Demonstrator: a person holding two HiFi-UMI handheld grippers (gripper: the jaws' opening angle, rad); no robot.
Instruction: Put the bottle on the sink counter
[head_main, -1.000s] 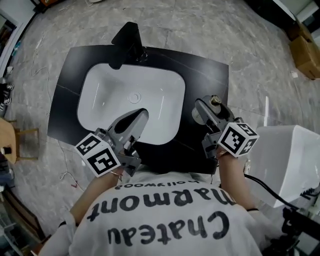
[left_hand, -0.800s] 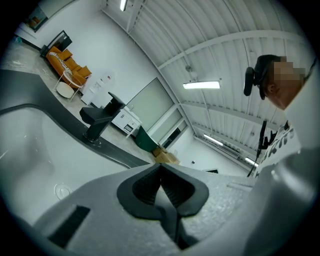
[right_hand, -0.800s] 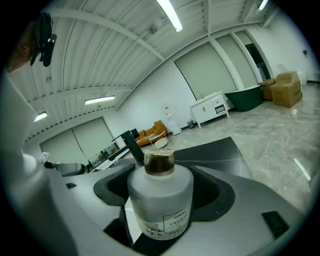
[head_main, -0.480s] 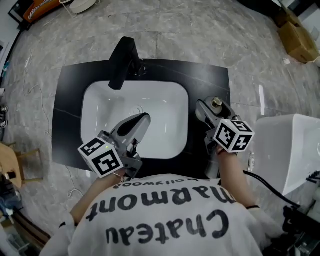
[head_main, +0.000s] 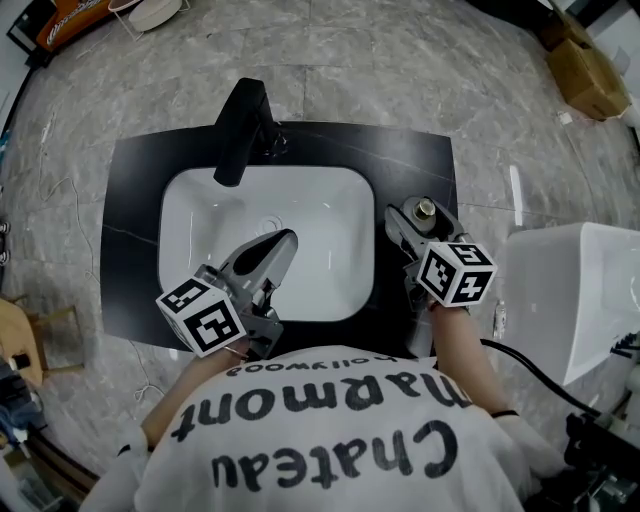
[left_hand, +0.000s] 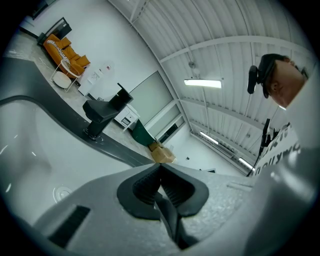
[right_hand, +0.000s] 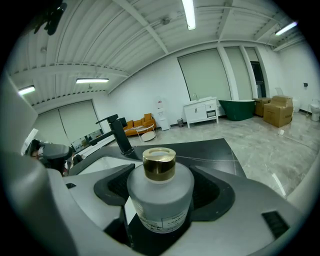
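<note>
Barely any shift this past second: right gripper (head_main: 420, 222) still clamps the upright bottle (head_main: 425, 210) over the counter (head_main: 420, 160) beside the basin (head_main: 300, 200); touchdown unclear, release pending. Left gripper (head_main: 285, 238) has its jaws together, empty.

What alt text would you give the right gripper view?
A frosted bottle with a gold cap stands upright between the jaws of the right gripper, which press on its sides. Behind it lie the black sink counter, the white basin and a black faucet, in a bright white hall.
</note>
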